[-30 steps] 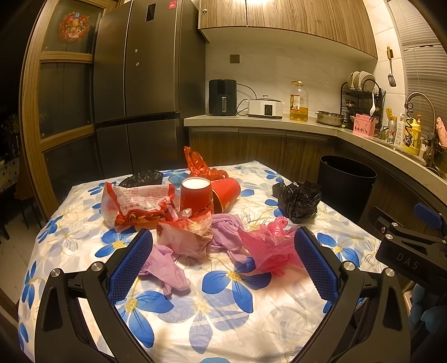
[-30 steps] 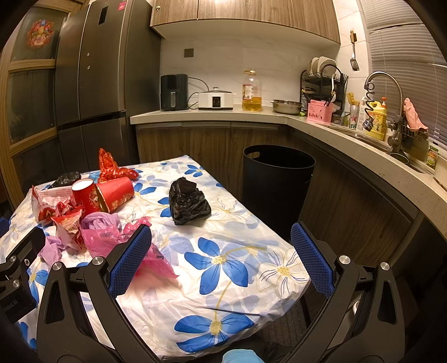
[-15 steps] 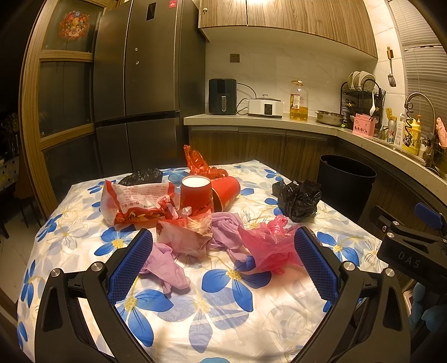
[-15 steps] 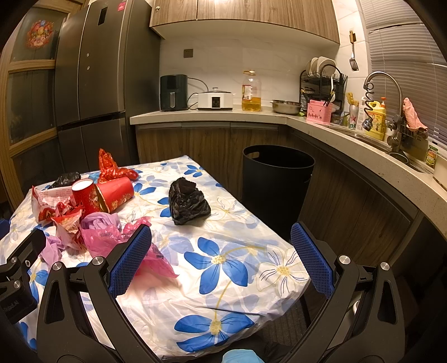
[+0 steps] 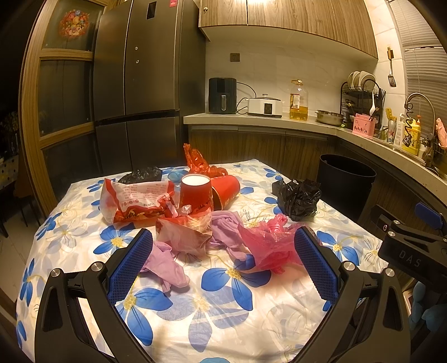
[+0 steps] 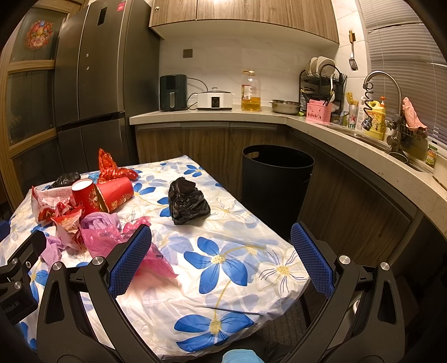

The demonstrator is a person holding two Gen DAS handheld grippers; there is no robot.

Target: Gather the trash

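Kitchen under warm, dim light. A tall dark refrigerator (image 5: 145,83) stands against the back wall, beside a wood-framed glass cabinet (image 5: 64,83). Wooden upper cabinets (image 6: 243,16) hang over a pale tiled wall (image 6: 223,64). An L-shaped light countertop (image 6: 212,113) runs over dark wood base cabinets (image 6: 209,142) to a sink faucet (image 6: 382,83). Closed window blinds (image 6: 405,42) at right.
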